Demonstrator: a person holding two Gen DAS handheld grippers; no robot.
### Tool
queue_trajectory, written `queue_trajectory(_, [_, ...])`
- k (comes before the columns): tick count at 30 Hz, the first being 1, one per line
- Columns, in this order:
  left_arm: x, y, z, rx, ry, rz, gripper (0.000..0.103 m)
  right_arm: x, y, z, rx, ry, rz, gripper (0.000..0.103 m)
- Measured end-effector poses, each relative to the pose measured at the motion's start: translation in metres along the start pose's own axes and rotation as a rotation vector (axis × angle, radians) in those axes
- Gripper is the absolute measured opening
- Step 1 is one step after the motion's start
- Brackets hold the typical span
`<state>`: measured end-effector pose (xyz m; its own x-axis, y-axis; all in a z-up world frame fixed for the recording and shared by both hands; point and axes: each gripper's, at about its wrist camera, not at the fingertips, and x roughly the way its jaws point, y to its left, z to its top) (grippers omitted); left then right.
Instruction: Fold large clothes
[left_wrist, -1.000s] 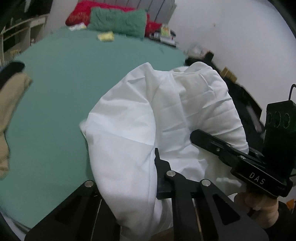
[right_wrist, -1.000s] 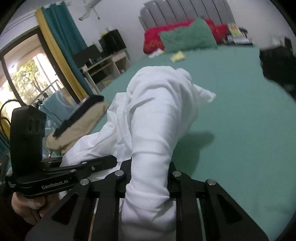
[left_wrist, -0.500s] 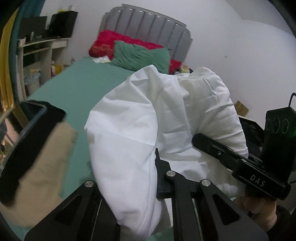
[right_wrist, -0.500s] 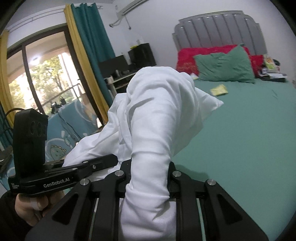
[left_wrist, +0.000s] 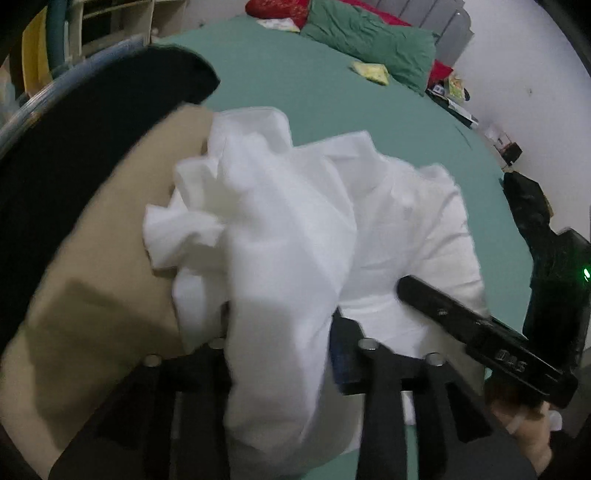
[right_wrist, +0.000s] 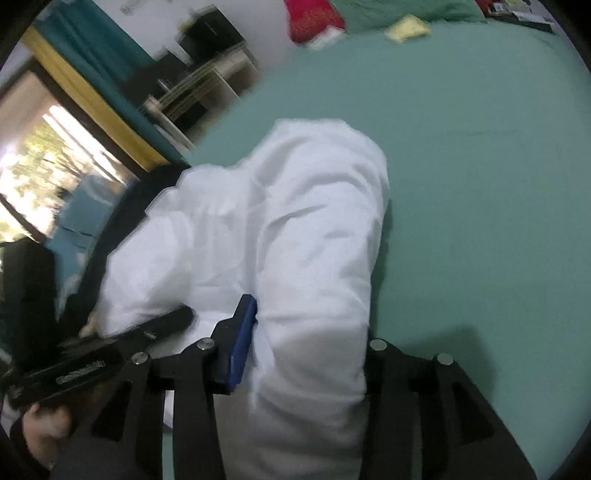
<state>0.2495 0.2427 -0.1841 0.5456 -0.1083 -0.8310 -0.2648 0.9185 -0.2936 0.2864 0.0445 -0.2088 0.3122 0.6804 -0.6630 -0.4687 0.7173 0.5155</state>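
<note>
A large white garment (left_wrist: 295, 229) hangs bunched between both grippers above the green bed (left_wrist: 332, 85). My left gripper (left_wrist: 280, 332) has its jaws spread with the cloth draped thickly between them. My right gripper (right_wrist: 306, 332) also has its jaws spread, with the white garment (right_wrist: 280, 236) filling the gap beside a blue pad (right_wrist: 242, 343). The right gripper (left_wrist: 480, 332) shows at the lower right of the left wrist view, the left gripper (right_wrist: 110, 350) at the lower left of the right wrist view.
A tan and black folded pile (left_wrist: 92, 240) lies on the bed's left. Green (left_wrist: 369, 40) and red (left_wrist: 277, 7) pillows and a small yellow item (left_wrist: 371, 72) lie at the head. A black garment (left_wrist: 528, 199) lies at the right edge. Shelves (right_wrist: 207, 88) and curtains (right_wrist: 92, 74) stand to the left.
Both grippers have dropped and tilted down toward the bed, shifting left near the tan pile. The jaws have spread wider around the cloth. The garment has sagged and bunched.
</note>
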Motion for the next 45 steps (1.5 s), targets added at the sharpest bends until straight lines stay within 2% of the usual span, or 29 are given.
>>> queue_trajectory(2, [-0.002, -0.003, 0.004, 0.040, -0.021, 0.020, 0.041, -0.003, 0.000, -0.001, -0.030, 0.001, -0.010, 0.040])
queue_trajectory(4, [0.000, 0.002, 0.003, 0.025, -0.023, 0.026, 0.051, -0.003, 0.003, -0.002, -0.056, 0.001, -0.041, 0.046])
queue_trajectory(9, [-0.003, 0.011, 0.001, -0.005, -0.023, -0.010, 0.052, -0.014, 0.006, -0.001, -0.089, 0.012, -0.093, 0.064])
queue_trajectory(16, [-0.021, 0.005, -0.018, -0.015, -0.036, 0.087, 0.052, -0.043, -0.005, 0.003, -0.067, 0.065, -0.155, 0.088])
queue_trajectory(19, [-0.034, 0.004, -0.029, -0.035, -0.042, 0.114, 0.052, -0.061, -0.010, 0.005, -0.052, 0.082, -0.166, 0.091])
queue_trajectory(28, [-0.080, -0.009, -0.074, -0.069, -0.050, 0.179, 0.052, -0.118, -0.014, -0.034, -0.052, 0.137, -0.180, 0.091])
queue_trajectory(32, [-0.098, -0.024, -0.097, -0.080, -0.054, 0.174, 0.052, -0.147, -0.021, -0.054, -0.052, 0.140, -0.176, 0.091])
queue_trajectory(39, [-0.138, -0.077, -0.132, -0.047, -0.095, 0.149, 0.052, -0.181, -0.017, -0.068, -0.041, 0.112, -0.195, 0.091])
queue_trajectory(45, [-0.179, -0.139, -0.146, 0.031, -0.154, 0.116, 0.052, -0.240, -0.032, -0.083, -0.025, 0.050, -0.241, 0.091])
